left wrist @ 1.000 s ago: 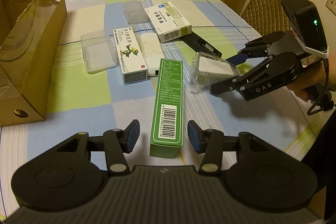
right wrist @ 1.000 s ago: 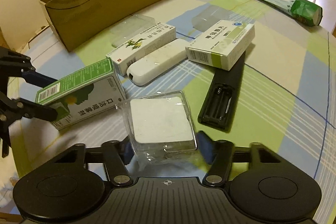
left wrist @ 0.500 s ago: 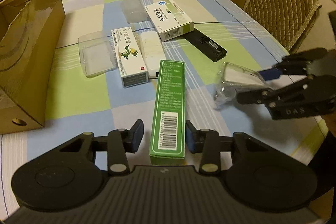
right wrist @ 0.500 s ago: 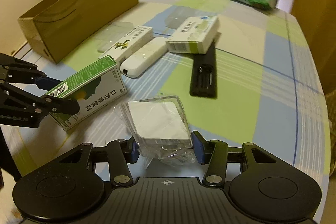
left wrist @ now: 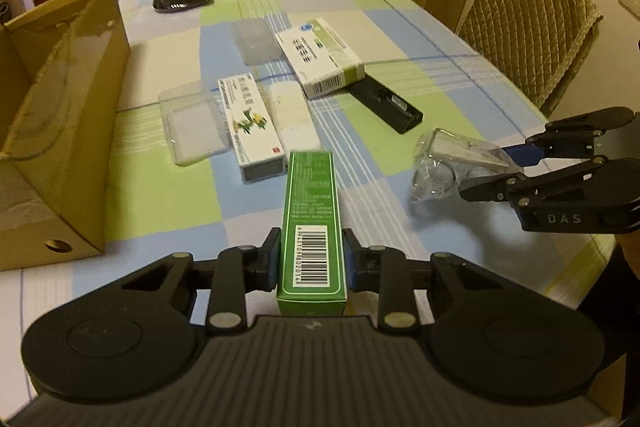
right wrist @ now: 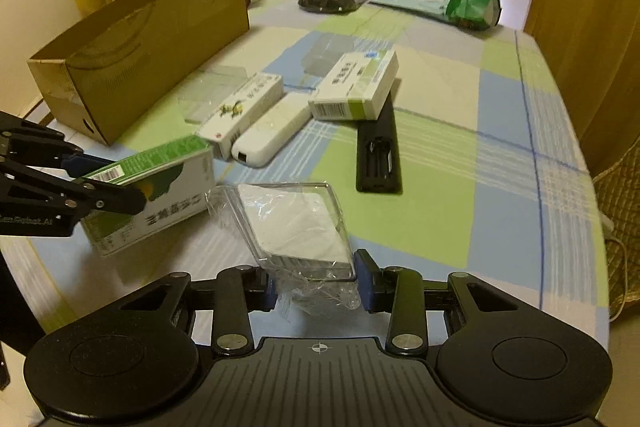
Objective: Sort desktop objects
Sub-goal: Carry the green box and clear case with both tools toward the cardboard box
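Green cardboard carton with the barcode (left wrist: 312, 227) is pinched at its near end in your left gripper (left wrist: 311, 259), jaws shut flat on its long sides so it sticks straight out. Your right gripper (right wrist: 316, 277) has its jaws squeezed on the clear plastic case with the white insert (right wrist: 296, 223), loose wrap crumpling at the grip. Both sit near the open brown cardboard box (left wrist: 60, 115), my guess for where they go. Inside that box I can only make out some clear film; the rest is hidden.
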Demonstrator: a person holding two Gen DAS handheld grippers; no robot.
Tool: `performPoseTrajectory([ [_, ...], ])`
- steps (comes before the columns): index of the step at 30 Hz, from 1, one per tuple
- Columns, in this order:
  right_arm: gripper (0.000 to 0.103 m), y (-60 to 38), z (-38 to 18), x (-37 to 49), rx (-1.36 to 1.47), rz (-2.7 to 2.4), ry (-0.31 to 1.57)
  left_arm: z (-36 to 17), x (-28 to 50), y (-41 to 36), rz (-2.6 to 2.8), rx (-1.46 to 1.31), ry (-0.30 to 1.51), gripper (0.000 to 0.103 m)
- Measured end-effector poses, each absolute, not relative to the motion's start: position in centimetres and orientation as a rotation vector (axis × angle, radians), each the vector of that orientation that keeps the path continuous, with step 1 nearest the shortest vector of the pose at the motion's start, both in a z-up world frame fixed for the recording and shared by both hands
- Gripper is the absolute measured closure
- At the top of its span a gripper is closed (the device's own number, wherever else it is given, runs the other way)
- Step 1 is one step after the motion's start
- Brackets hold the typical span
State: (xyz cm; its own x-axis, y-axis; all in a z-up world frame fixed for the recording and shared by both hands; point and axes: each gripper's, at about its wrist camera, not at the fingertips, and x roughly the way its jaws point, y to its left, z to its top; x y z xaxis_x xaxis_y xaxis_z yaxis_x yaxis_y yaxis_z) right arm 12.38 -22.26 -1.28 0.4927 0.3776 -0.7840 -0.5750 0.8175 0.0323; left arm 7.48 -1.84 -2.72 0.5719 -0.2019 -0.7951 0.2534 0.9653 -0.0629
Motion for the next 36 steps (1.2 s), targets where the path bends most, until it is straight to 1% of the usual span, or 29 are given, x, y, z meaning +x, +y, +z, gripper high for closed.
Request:
performPoseTrajectory([
  [21, 0.066, -16.1, 5.5, 10.5, -0.273, 0.663, 0.728, 5.0, 3.6, 4.6, -0.194, 0.028, 0.765, 0.078],
  [36, 0.066, -6.6, 10.5, 13.4, -0.251, 0.789, 0.602, 10.8, 3.9, 11.9, -0.089, 0.002, 0.632, 0.078],
])
